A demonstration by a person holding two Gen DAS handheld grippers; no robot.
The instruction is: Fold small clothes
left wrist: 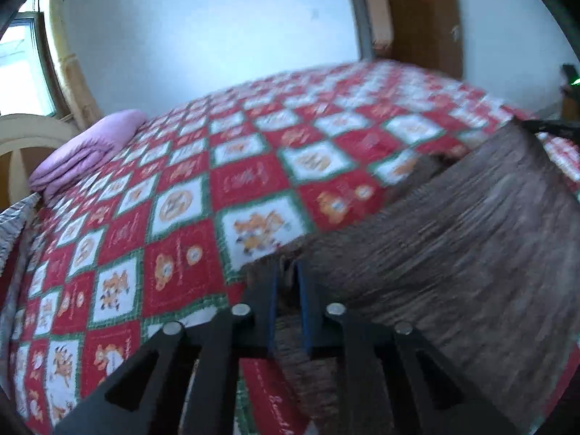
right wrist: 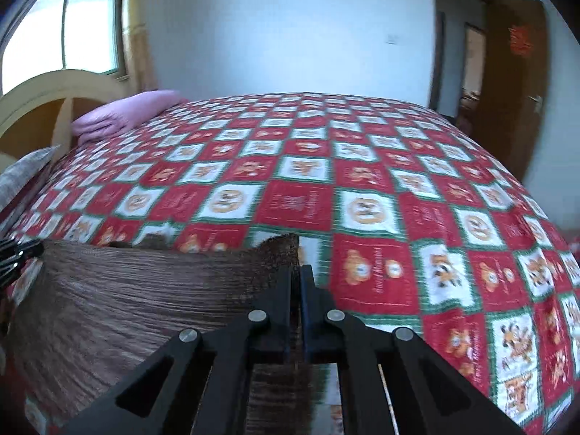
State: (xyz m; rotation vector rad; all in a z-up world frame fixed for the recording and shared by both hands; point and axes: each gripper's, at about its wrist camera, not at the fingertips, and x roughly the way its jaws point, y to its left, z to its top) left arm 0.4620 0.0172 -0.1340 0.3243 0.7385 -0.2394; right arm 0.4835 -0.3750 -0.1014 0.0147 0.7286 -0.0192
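In the left wrist view, the left gripper [left wrist: 288,272], black with blue pads, has its jaws drawn narrow and pinched on one corner of a brown ribbed knit garment [left wrist: 453,253]. A strip of the fabric shows in the gap between the pads and hangs down below them. From this corner the garment stretches away to the right, raised off the bed at its top edge, and at its far corner the tip of the other black gripper [left wrist: 551,127] is just visible at the right border. Beneath lies a quilted bedspread of red and white squares with green borders and orange cartoon figures [left wrist: 181,199]. At the head of the bed sits a folded lilac blanket [left wrist: 83,152], with a curved cream wooden headboard [left wrist: 32,134] behind it and a brown wooden door [left wrist: 424,18] in the far white wall.

In the right wrist view, the right gripper [right wrist: 299,275] has its jaws pressed almost together on the opposite corner of the same brown garment [right wrist: 127,297], the cloth edge caught between the pads and trailing below. The garment spreads to the left, draped over the checked bedspread [right wrist: 362,181], reaching the left gripper's black tip [right wrist: 18,253] at the left border. The lilac blanket [right wrist: 119,112] lies by the headboard [right wrist: 43,101], under a window [right wrist: 72,25].
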